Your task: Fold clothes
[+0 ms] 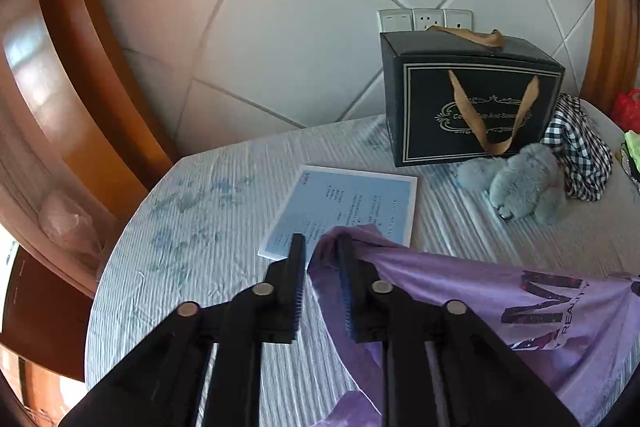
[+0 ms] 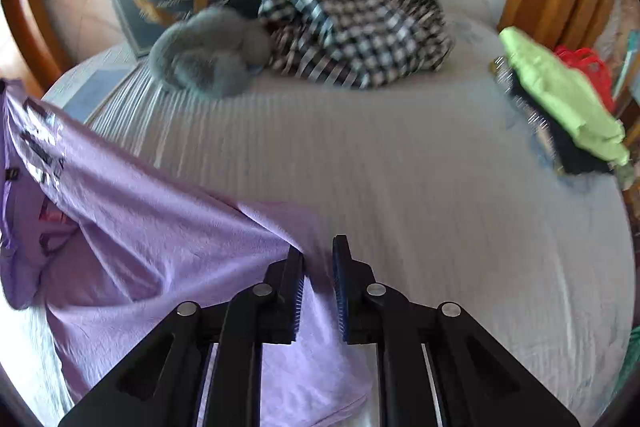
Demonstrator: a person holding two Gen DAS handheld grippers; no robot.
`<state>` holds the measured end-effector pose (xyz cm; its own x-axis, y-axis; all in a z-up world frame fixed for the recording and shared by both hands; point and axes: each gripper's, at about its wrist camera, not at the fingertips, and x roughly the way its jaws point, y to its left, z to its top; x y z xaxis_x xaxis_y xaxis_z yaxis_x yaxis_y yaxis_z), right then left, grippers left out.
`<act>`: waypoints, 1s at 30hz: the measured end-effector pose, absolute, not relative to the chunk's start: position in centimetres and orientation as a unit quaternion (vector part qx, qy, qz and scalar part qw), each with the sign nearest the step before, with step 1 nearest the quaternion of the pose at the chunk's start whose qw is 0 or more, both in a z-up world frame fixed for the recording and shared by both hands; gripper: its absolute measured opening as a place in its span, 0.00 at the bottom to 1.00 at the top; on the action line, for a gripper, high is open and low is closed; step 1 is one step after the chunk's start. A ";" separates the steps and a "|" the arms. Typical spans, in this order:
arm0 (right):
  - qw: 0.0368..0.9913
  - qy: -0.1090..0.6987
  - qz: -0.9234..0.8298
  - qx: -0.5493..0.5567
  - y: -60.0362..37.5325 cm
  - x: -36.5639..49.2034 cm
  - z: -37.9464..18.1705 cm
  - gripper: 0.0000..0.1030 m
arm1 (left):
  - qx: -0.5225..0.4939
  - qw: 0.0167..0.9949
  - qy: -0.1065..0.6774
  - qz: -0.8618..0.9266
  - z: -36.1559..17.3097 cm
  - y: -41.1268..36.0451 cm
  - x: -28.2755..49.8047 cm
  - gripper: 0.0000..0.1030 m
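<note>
A purple T-shirt (image 1: 460,287) with dark lettering is stretched above the striped bed sheet (image 1: 200,227). In the left wrist view one end drapes over the right finger of my left gripper (image 1: 321,247). Its jaws stand apart and sheet shows between the left finger and the cloth. In the right wrist view the purple T-shirt (image 2: 160,227) runs from the far left down under my right gripper (image 2: 320,251). That gripper's fingers are also apart, with cloth passing behind the left finger; this view is motion-blurred.
A black gift bag (image 1: 472,107), a grey plush toy (image 1: 516,187) and a crumpled checked shirt (image 2: 352,27) lie near the padded headboard. A blue paper sheet (image 1: 352,207) lies ahead of the left gripper. A folded stack topped in green (image 2: 560,95) sits at the bed's right edge.
</note>
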<state>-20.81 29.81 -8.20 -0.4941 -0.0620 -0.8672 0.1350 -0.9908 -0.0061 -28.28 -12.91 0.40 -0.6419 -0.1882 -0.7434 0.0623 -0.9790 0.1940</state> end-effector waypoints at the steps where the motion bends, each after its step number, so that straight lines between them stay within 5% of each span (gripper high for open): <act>1: 0.047 0.035 -0.871 0.488 29.9 -20.9 -7.3 0.42 | 0.421 0.072 -0.071 -0.901 0.4 -13.6 -28.4 0.38; 2: 0.037 0.034 -0.878 0.476 30.0 -21.1 -6.5 0.62 | 0.425 0.069 -0.064 -0.900 0.4 -14.2 -28.3 0.42; 3: 0.028 0.033 -0.885 0.464 30.2 -21.2 -5.6 0.65 | 0.427 0.061 -0.055 -0.901 0.3 -14.7 -27.7 0.48; 6: 0.034 0.040 -0.888 0.458 30.1 -19.4 -4.4 0.65 | 0.439 0.026 -0.049 -0.897 -0.5 -15.0 -24.3 0.56; 16: 0.110 -0.005 -0.853 0.511 26.8 -8.5 -7.6 0.65 | 0.513 -0.060 -0.004 -0.856 -8.0 -11.7 -12.0 0.56; 30: 0.140 0.004 -0.845 0.517 18.2 1.5 -10.6 0.65 | 0.512 -0.102 -0.042 -0.852 -12.4 -7.6 -8.8 0.56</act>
